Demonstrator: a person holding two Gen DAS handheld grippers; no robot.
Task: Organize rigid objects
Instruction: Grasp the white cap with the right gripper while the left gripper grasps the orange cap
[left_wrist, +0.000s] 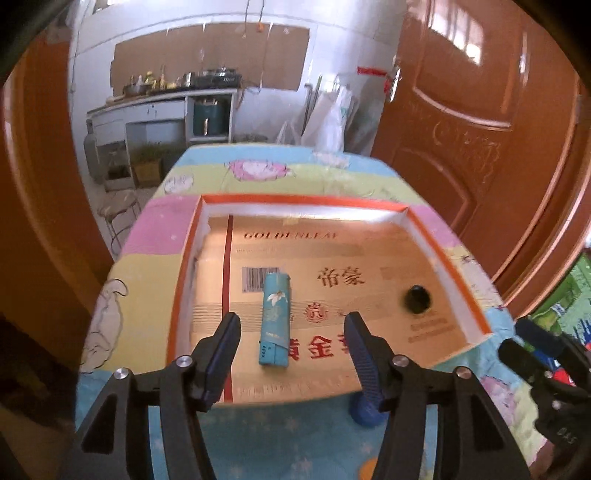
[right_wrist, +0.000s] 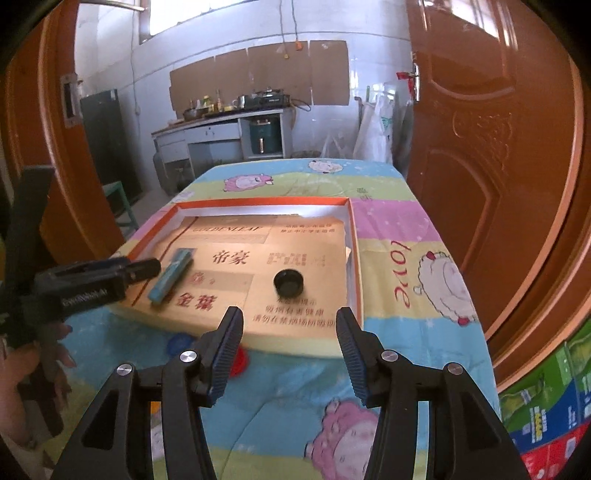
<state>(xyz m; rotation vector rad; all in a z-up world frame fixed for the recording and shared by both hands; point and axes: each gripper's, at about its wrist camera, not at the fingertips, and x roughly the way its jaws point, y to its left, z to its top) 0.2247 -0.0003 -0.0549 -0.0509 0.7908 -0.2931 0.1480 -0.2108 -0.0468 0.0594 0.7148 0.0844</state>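
Both grippers, left (left_wrist: 291, 325) and right (right_wrist: 288, 321), gape empty; teal lighter (left_wrist: 275, 317) and black cap (left_wrist: 417, 299) lie in tray (left_wrist: 476, 310).

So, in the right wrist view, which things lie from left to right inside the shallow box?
left gripper at the box's left edge → teal lighter → black cap → orange right wall of the box.
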